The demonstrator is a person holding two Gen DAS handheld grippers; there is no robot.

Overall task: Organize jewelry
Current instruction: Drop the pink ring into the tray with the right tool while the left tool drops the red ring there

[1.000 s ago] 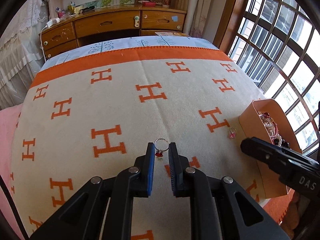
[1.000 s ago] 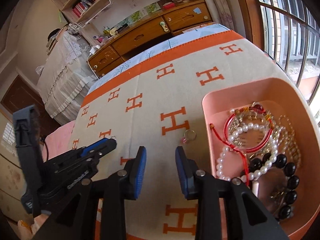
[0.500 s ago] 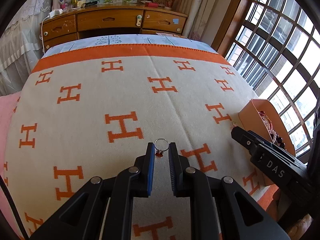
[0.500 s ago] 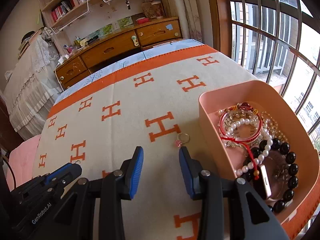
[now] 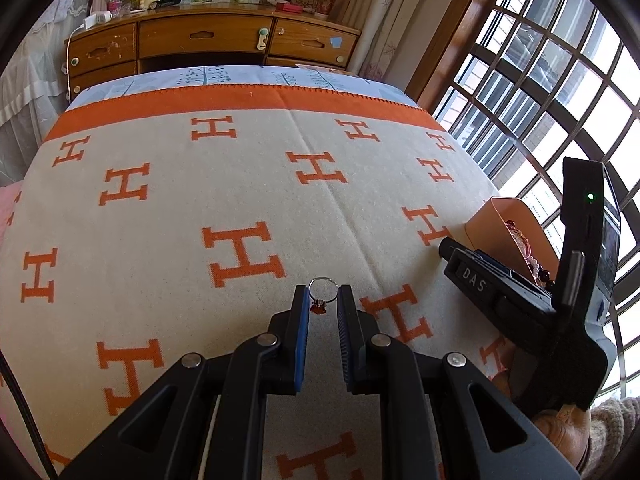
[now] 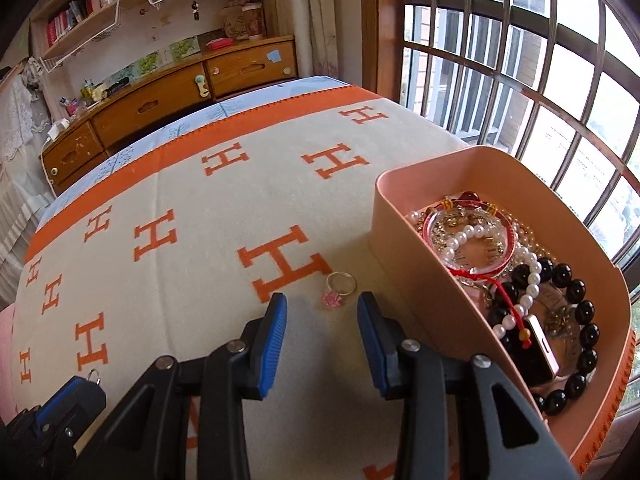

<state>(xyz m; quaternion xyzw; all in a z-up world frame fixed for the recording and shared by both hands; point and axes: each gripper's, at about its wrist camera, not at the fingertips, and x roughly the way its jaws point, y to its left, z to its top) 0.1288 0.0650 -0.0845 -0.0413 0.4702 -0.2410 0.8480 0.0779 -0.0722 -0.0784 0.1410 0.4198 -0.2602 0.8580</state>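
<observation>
My left gripper (image 5: 323, 294) is shut on a silver ring with a red stone (image 5: 321, 297), holding it above the blanket. My right gripper (image 6: 322, 305) is open, its tips either side of a silver ring with a pink flower (image 6: 338, 290) that lies on the blanket. A peach box (image 6: 404, 240) to the right holds bead bracelets, pearls and a red cord bangle. The box also shows in the left wrist view (image 5: 486, 226), partly behind the right gripper. The left gripper's tip with its ring shows low left in the right wrist view (image 6: 94, 378).
A cream blanket with orange H marks (image 5: 224, 200) covers the bed. A wooden dresser (image 5: 208, 44) stands beyond the bed's far end. A barred window (image 6: 520, 92) runs along the right side, close to the box.
The right gripper has come down and forward so the pink ring lies between its open tips. The left gripper still holds the red-stone ring and has tilted its view slightly.
</observation>
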